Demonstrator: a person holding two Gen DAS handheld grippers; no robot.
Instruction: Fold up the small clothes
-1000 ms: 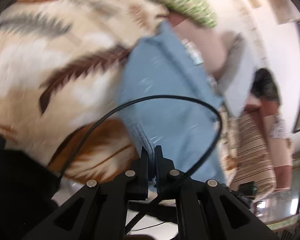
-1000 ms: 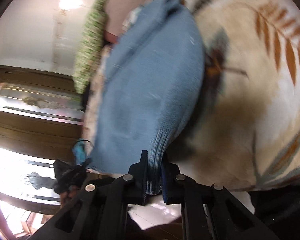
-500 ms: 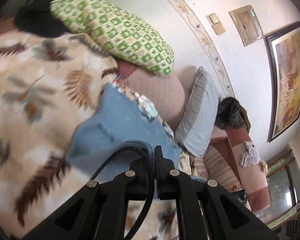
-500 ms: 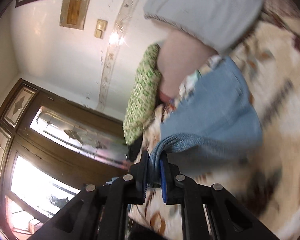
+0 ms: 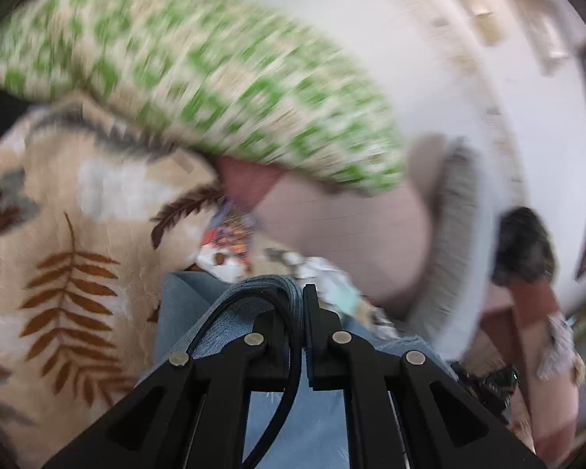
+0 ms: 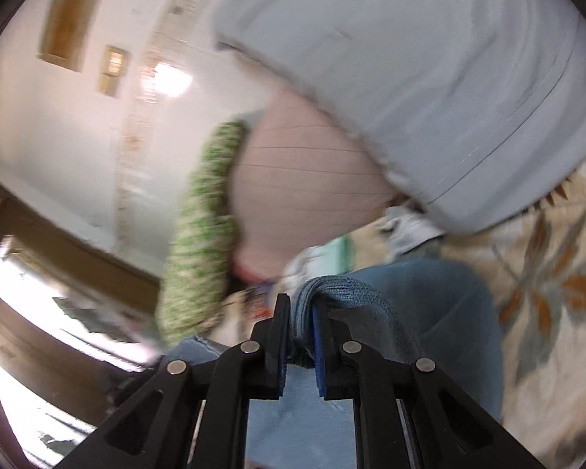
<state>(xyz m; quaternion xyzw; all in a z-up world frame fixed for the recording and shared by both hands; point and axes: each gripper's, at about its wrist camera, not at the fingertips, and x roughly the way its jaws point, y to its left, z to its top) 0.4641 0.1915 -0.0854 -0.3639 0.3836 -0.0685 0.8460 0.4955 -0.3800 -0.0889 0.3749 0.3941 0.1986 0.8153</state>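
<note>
Both my left gripper (image 5: 302, 312) and right gripper (image 6: 301, 320) stay clamped on the blue sweater's (image 6: 429, 305) hem, which I have swung from near the blanket's (image 5: 58, 234) front edge toward the pillows (image 5: 215, 70), doubling it over.

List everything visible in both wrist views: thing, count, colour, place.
blue knit garment: one, blue, lying on the blanket, an edge pinched by both grippers
blanket: one, cream with brown and grey leaves, under the garment
green pillow: one, green-and-cream check, at the head, against the wall
pink pillow: one, pale pink, beside the green one
grey pillow: one, grey, leaning on the pink one
small printed clothes: several, multicoloured, blurred, beyond the garment
black cable: one, looped over the left gripper
left gripper: black, shut on fabric
right gripper: black, blue pad, shut on fabric
</note>
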